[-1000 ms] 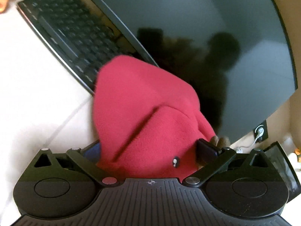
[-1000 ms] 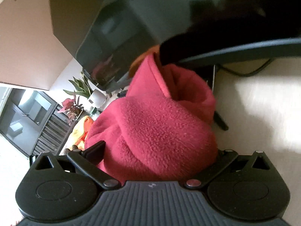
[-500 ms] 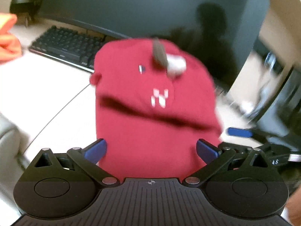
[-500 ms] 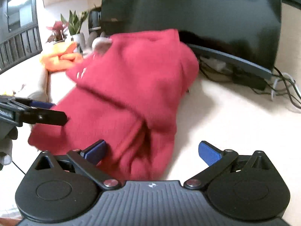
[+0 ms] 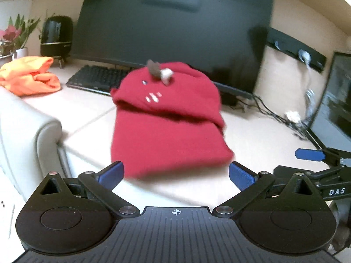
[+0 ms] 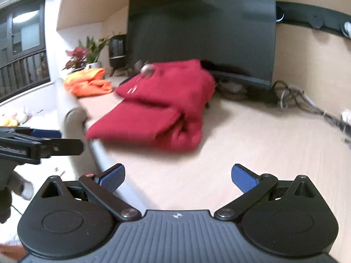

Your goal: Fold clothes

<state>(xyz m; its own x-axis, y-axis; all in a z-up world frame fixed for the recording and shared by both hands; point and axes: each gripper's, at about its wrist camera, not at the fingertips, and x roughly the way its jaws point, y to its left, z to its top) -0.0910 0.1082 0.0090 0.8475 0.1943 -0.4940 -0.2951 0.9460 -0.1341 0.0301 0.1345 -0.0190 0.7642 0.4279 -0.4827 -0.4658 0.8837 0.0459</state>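
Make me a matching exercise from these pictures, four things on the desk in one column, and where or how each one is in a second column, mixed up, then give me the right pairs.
Things:
1. red fleece garment
2. orange garment
3. keyboard
4. left gripper

Places or states:
A. bunched near the potted plant
B. open and holding nothing
C. folded in the middle of the desk
D. in front of the monitor, behind the folded fleece

Pairs: 1-C, 2-A, 3-D, 4-B
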